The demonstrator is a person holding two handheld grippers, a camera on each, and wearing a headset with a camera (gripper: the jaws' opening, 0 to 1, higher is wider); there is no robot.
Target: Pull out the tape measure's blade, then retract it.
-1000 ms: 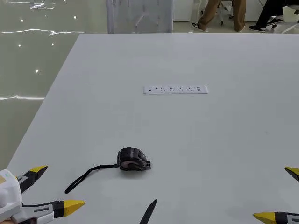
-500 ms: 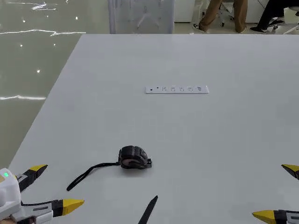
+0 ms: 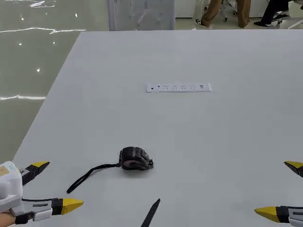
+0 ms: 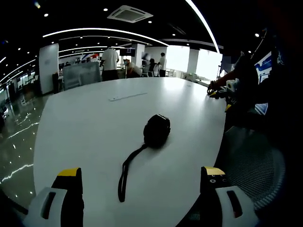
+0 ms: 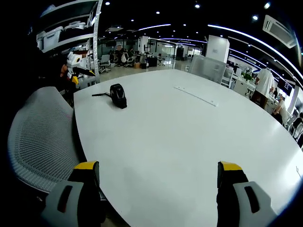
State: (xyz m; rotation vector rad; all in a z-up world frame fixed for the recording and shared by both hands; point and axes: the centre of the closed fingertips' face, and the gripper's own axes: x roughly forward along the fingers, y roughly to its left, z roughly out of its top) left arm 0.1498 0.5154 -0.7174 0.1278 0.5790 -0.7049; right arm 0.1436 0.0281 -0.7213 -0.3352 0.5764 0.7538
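On the white tabletop (image 3: 199,132), near the front edge and left of middle, a black tape measure (image 3: 135,159), blade wound in, touched by neither tool. Trailing from it toward the near left corner, a black wrist strap (image 3: 90,176), loose and curved. Low at left, the left tongs (image 3: 57,184), yellow-tipped, spread wide, gripping nothing, near the strap's end but apart from it. Low at right, the right tongs (image 3: 279,188), likewise spread wide and empty, well apart from the tape measure. Farther back, a white power strip (image 3: 178,87) lying crosswise.
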